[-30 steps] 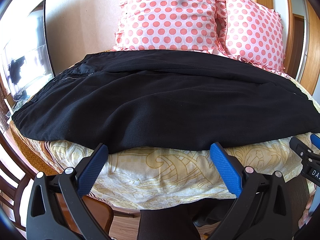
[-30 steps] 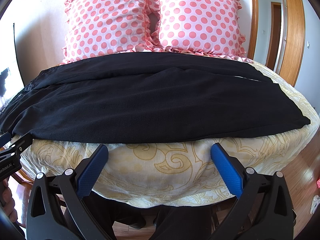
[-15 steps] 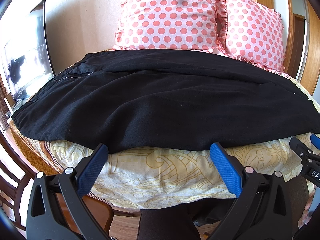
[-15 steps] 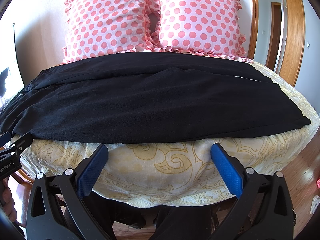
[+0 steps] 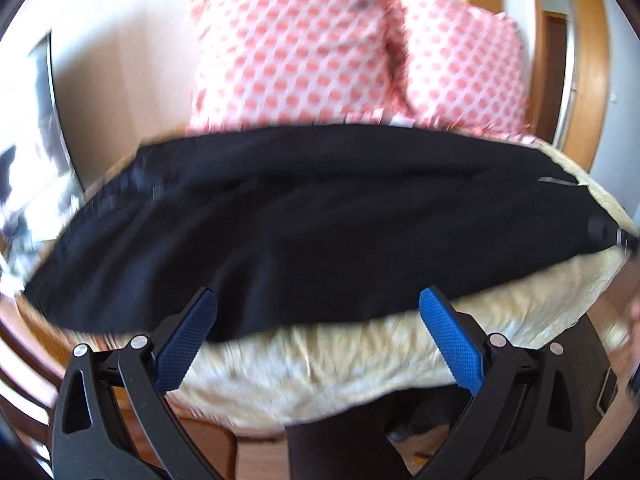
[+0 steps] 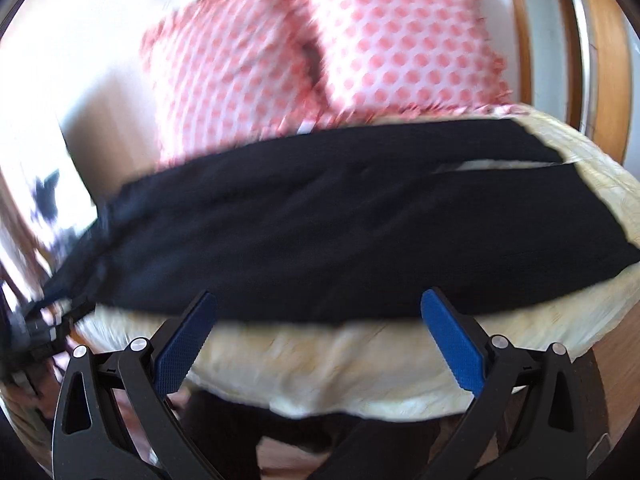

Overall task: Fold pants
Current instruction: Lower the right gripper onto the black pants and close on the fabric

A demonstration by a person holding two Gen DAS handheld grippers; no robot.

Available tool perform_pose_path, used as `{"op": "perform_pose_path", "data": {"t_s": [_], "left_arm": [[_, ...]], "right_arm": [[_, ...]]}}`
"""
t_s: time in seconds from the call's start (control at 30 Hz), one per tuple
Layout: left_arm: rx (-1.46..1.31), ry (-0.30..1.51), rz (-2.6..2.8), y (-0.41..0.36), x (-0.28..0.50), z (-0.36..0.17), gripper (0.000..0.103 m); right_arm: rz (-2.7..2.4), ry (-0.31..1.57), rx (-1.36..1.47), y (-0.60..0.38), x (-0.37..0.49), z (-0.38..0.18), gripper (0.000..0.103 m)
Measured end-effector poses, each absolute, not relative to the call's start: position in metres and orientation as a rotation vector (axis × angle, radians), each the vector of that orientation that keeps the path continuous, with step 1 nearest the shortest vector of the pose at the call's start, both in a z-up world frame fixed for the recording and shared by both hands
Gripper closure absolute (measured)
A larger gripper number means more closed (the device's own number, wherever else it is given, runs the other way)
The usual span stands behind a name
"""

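pants [image 5: 320, 220] across bed [image 5: 340, 360], pillows [image 5: 296, 48] behind

No legible text, labels or numbers; frames blurred.

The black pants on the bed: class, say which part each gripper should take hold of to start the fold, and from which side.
Judging by the layout, grip the black pants along their near long edge, approaching from the foot of the bed. That edge lies flat on the cream bedspread directly ahead of the open left gripper and right gripper.
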State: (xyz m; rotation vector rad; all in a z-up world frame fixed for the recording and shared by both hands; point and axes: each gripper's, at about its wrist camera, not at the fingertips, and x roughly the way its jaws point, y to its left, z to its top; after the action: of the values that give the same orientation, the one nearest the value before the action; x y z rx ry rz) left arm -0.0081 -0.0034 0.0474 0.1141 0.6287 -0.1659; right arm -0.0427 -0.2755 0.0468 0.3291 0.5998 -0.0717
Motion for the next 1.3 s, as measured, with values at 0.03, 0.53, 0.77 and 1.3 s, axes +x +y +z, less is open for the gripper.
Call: {"op": "perform_pose_path", "data": {"t_s": [0.03, 0.53, 0.77, 1.3], "left_arm": [[0.131, 0.603, -0.161, -0.005, -0.006, 0.055, 0.002], [0.086, 0.532, -0.028, -0.005, 0.126, 0.08, 0.002], [0.176, 0.532, -0.015, -0.021, 0.139, 0.07, 0.002], [0.204, 0.565, -0.038, -0.038, 0.144, 0.06, 0.002]], "right_arm": [[-0.091, 0.593, 0.342, -0.289, -0.037, 0.056, 0.001], [-0.466, 0.83, 0.338, -0.536, 0.214, 0.05, 0.006], [-0.492, 0.896, 0.411, -0.591, 0.25, 0.014, 0.032], [-0.43, 0.861, 0.212, -0.565, 0.235, 0.016, 0.093]]}}
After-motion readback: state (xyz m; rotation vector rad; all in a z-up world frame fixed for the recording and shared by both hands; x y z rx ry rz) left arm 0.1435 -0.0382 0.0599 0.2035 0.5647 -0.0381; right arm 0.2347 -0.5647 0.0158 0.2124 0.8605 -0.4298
